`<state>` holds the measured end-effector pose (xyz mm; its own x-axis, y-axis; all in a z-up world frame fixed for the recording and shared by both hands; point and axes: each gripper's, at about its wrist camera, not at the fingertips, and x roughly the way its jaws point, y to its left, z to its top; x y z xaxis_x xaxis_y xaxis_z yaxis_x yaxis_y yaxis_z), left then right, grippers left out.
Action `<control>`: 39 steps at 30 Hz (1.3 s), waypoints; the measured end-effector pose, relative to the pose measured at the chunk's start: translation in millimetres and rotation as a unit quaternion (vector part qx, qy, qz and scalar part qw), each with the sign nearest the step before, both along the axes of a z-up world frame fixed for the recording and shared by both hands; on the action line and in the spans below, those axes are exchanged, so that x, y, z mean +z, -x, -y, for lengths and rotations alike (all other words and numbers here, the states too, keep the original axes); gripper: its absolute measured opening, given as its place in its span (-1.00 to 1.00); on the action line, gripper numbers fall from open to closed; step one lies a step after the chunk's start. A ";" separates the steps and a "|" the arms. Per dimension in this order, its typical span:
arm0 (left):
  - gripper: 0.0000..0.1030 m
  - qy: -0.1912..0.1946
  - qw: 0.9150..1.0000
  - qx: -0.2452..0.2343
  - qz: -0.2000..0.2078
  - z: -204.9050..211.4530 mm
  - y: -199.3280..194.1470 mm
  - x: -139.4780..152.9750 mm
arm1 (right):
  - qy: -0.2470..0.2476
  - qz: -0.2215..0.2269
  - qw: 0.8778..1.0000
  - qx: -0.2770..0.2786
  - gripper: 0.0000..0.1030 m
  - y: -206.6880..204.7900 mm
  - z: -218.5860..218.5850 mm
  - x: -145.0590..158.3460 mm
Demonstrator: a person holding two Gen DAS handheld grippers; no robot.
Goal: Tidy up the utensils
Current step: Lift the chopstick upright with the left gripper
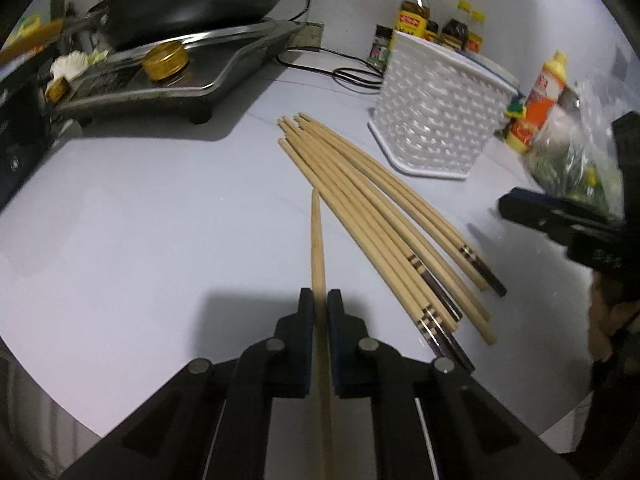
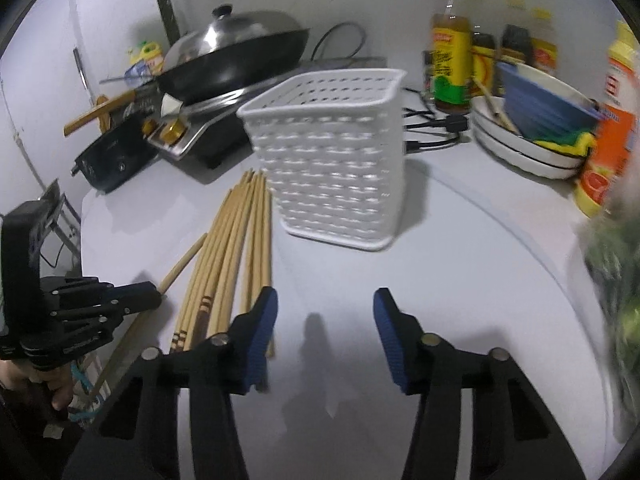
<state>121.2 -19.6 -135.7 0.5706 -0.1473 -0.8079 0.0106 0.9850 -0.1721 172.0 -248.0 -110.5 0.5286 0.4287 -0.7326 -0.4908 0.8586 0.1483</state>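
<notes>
Chopsticks (image 1: 372,216) are lying in a loose bundle on the white countertop (image 1: 140,220), tips fanning toward the stove side, banded dark ends pointing back toward us. We are noting one single chopstick (image 1: 318,248) separated from that bundle: the left gripper (image 1: 320,300) is clamping it between its blue pads, jaws nearly together, with the stick running straight out ahead and its tip slanting over the counter just beside the bundle. In the right wrist view the same stick (image 2: 182,264) is poking out of the left gripper (image 2: 154,298) at a slant (whether its tip is touching the counter we cannot tell).

We are seeing the right gripper (image 2: 325,308) hovering over bare counter with its jaws partly apart and nothing between them; its left finger is overlapping the near ends of the bundle (image 2: 236,248) in that view, though contact is unclear. In the left wrist view the right gripper (image 1: 560,224) is showing only as a dark blurred shape at the frame's right edge.

We are recording the white perforated basket (image 2: 332,168) standing upright just beyond the bundle's tips, apparently empty. Behind it are sitting a black wok (image 2: 236,60) with a steel lid on a cooker, several sauce bottles (image 2: 450,52), and stacked white plates (image 2: 520,148) holding a blue bowl.
</notes>
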 end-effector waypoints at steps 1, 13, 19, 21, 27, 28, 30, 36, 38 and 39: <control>-0.88 0.012 1.000 0.000 0.001 -4.7 -0.6 -0.8 | 0.005 -0.002 1.000 0.002 -0.19 -3.8 -8.1 -1.2; -0.88 0.071 0.997 -0.011 0.040 -44.4 -7.5 4.7 | 0.053 -0.025 0.998 0.003 -0.50 -35.1 -73.9 -20.2; -0.88 0.080 0.996 0.000 0.049 -55.3 -5.6 5.4 | 0.065 -0.019 0.998 0.001 -0.63 -37.7 -80.2 -22.0; -0.88 0.086 0.995 0.003 0.054 -56.7 -3.5 6.2 | 0.071 -0.017 0.997 0.009 -0.64 -35.6 -82.2 -21.4; -0.88 0.086 0.994 0.007 0.061 -54.1 2.7 10.3 | 0.091 -0.017 0.995 0.029 -0.65 -28.8 -87.9 -25.8; -0.88 0.087 0.994 0.008 0.062 -53.8 3.8 11.2 | 0.091 -0.009 0.995 0.031 -0.71 -26.8 -88.0 -26.3; -0.88 0.087 0.994 0.008 0.065 -53.3 5.3 13.2 | 0.093 -0.003 0.995 0.029 -0.88 -24.4 -87.6 -25.6; -0.88 0.087 0.993 0.007 0.077 -49.6 8.7 21.5 | 0.088 -0.011 0.996 0.033 -0.89 -13.3 -72.4 -23.0; -0.88 0.087 0.993 0.006 0.078 -47.4 9.1 22.6 | 0.095 -0.015 0.995 0.037 -0.89 -3.9 -63.6 -23.1; -0.88 0.089 0.993 0.004 0.079 -46.3 9.6 22.9 | 0.097 -0.017 0.994 0.040 -0.89 0.4 -61.8 -24.4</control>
